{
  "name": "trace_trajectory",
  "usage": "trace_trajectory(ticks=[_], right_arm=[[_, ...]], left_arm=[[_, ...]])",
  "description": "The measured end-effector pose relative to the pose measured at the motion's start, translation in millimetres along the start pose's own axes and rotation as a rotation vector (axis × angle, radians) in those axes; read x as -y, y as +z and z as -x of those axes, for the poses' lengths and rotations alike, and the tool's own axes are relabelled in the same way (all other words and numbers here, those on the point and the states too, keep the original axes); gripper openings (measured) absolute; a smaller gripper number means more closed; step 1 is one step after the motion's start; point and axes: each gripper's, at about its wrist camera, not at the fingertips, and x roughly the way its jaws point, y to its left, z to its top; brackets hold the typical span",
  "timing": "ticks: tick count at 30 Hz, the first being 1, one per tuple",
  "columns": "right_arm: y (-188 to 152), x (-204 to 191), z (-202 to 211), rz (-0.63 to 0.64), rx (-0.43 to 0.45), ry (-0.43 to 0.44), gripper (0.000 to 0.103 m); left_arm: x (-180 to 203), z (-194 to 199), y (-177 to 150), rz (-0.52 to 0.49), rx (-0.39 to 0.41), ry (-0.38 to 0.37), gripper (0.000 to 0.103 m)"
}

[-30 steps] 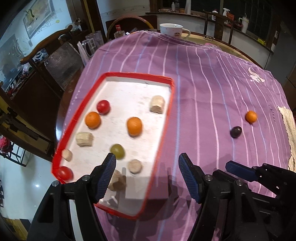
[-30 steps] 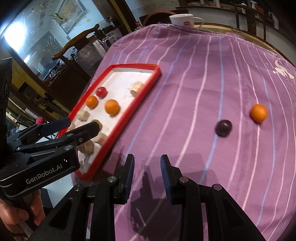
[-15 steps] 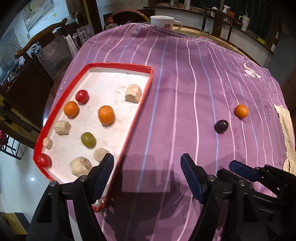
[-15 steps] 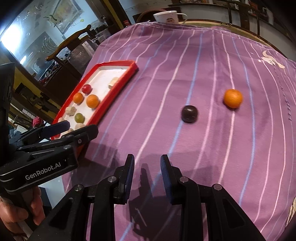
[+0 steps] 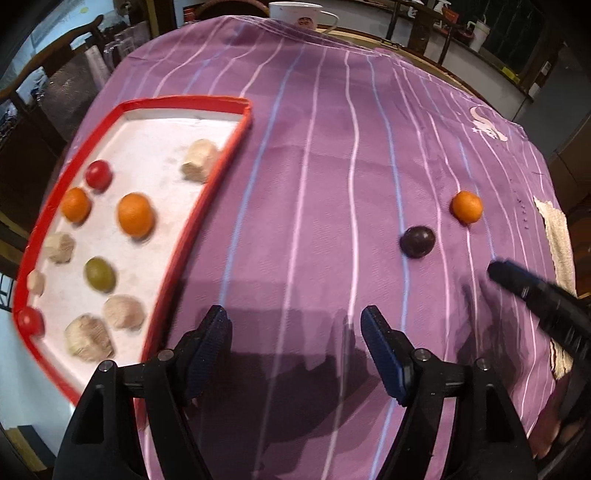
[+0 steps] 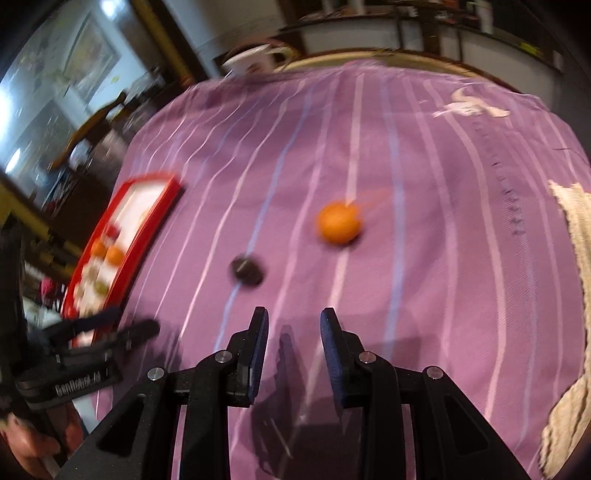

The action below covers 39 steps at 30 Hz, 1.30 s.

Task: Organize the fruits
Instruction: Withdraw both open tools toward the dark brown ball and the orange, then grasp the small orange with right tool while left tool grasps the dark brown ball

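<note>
A red-rimmed white tray on the left holds several oranges, red and green fruits and beige lumps. On the purple striped cloth lie a dark plum and a small orange, both loose. My left gripper hangs open over bare cloth just right of the tray, with nothing between its fingers. In the blurred right wrist view, my right gripper stands narrowly open and empty above the cloth. The dark plum is just ahead to its left and the orange farther ahead.
A white mug stands at the table's far edge. A beige towel lies along the right edge. A wooden chair and dark furniture stand beyond the left side. A hand holds the left gripper's body.
Both grippers have moved right across the cloth. The left one has left the tray and now hangs over the cloth. The right one has come closer to the plum and orange.
</note>
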Motion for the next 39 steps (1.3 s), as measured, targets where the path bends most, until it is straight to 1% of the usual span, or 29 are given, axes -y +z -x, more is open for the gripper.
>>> trace_trajectory(ticks=[2, 4, 6, 10, 14, 18, 20, 22, 24, 25, 26, 27, 33, 39], right_arm=[[13.0, 8.3, -1.3, -0.004, 0.019, -0.018, 0.033], [24.0, 13.8, -4.8, -0.007, 0.030, -0.028, 0.039], [33.2, 17.7, -10.9, -0.005, 0.029, -0.039, 0.043], [43.0, 19.1, -18.7, 0.002, 0.027, -0.037, 0.046], [47.8, 15.9, -26.3, 0.037, 0.020, -0.039, 0.047], [49.6, 10.0, -39.6, 0.067, -0.002, -0.047, 0.047], [49.5, 8.6, -45.8, 0.074, -0.010, -0.056, 0.047], [49.0, 7.4, -50.2, 0.077, -0.013, -0.057, 0.047], [49.4, 5.9, -51.8, 0.081, -0.010, -0.061, 0.046], [49.2, 5.1, -51.8, 0.083, -0.007, -0.064, 0.045], [48.6, 4.5, -51.2, 0.084, -0.002, -0.069, 0.043], [48.6, 3.5, -50.7, 0.086, 0.001, -0.073, 0.037], [44.0, 6.3, -41.0, 0.032, -0.007, -0.033, 0.036], [39.2, -6.8, -22.6, 0.002, 0.020, -0.020, 0.036]], left_arm=[[8.6, -4.2, 8.1, -0.022, 0.018, -0.013, 0.074], [18.1, -8.8, 14.6, -0.048, 0.032, -0.032, 0.074], [28.9, -15.0, 20.5, -0.076, 0.039, -0.056, 0.074], [51.5, -27.2, 27.4, -0.136, 0.043, -0.105, 0.074], [64.2, -37.5, 32.3, -0.169, 0.043, -0.144, 0.074], [70.9, -43.2, 38.0, -0.180, 0.053, -0.147, 0.074], [72.1, -44.0, 41.0, -0.175, 0.056, -0.165, 0.074], [76.4, -45.3, 42.7, -0.186, 0.063, -0.160, 0.073], [81.8, -44.2, 40.8, -0.210, 0.085, -0.141, 0.057], [83.7, -43.9, 40.4, -0.220, 0.092, -0.130, 0.040], [85.3, -43.1, 39.3, -0.232, 0.100, -0.126, 0.027], [85.4, -43.1, 39.3, -0.232, 0.098, -0.150, 0.023], [74.9, -37.4, 37.7, -0.191, 0.088, -0.189, 0.023], [46.2, -9.4, 38.3, -0.127, 0.121, -0.219, 0.023]])
